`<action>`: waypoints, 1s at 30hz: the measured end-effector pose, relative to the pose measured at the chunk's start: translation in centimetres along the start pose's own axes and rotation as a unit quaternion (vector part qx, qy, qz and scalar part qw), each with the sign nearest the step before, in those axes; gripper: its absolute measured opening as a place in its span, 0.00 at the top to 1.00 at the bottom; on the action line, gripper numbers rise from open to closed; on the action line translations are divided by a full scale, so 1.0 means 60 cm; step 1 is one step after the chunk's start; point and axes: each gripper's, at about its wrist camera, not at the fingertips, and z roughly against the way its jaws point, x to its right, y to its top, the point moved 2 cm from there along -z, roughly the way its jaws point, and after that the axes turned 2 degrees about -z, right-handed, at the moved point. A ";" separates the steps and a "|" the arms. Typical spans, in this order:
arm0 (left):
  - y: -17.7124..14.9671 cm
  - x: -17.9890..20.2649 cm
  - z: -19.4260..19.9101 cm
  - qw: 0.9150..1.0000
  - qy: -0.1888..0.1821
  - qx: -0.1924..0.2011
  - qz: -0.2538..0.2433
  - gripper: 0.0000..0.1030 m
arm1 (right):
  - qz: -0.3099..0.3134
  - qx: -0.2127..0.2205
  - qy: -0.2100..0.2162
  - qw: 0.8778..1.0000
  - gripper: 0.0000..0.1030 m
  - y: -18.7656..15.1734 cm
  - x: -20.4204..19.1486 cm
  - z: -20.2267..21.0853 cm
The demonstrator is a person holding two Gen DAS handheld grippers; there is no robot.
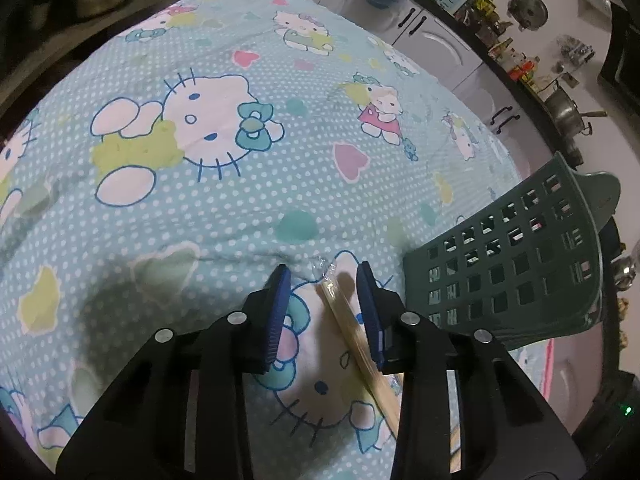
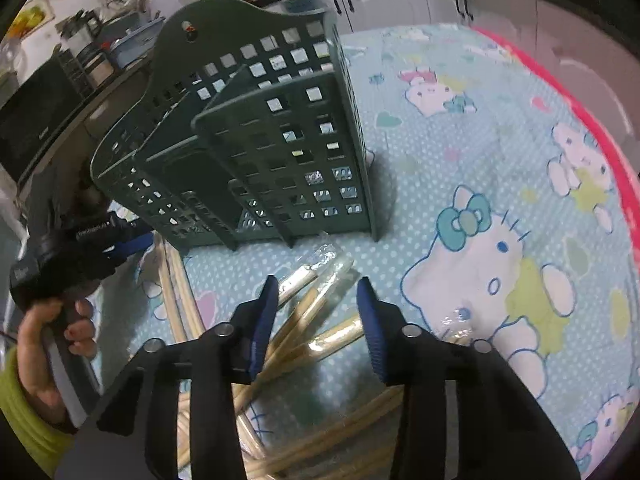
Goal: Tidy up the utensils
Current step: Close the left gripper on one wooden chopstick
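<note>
Meanwhile both jaws straddle wrapped chopsticks (image 2: 316,312) beside green holder (image 2: 256,140).

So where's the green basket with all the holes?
The dark green plastic holder stands on the cartoon-cat cloth, top left in the right wrist view, just beyond the wrapped wooden chopsticks.

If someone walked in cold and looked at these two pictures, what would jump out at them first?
Probably the pale blue polka-dot cartoon-cat cloth covering the whole surface. Next, the dark green perforated plastic utensil holder, upright on it at the far side of the right wrist view. In front of the holder lie plastic-wrapped wooden chopsticks, with the right gripper open over them.
</note>
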 end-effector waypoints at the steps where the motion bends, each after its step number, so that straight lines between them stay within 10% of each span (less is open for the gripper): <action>1: 0.000 0.001 0.000 1.000 0.001 0.002 -0.002 0.74 | -0.006 -0.003 0.006 1.000 0.72 0.002 0.001 -0.002; 7: -0.001 0.002 -0.003 1.000 0.014 0.009 -0.011 0.85 | -0.024 0.002 0.033 0.999 0.89 0.003 0.008 0.009; 30: 0.010 -0.019 0.093 0.996 -0.073 0.056 -0.012 0.97 | 0.018 0.095 0.039 0.995 0.94 0.009 -0.040 0.140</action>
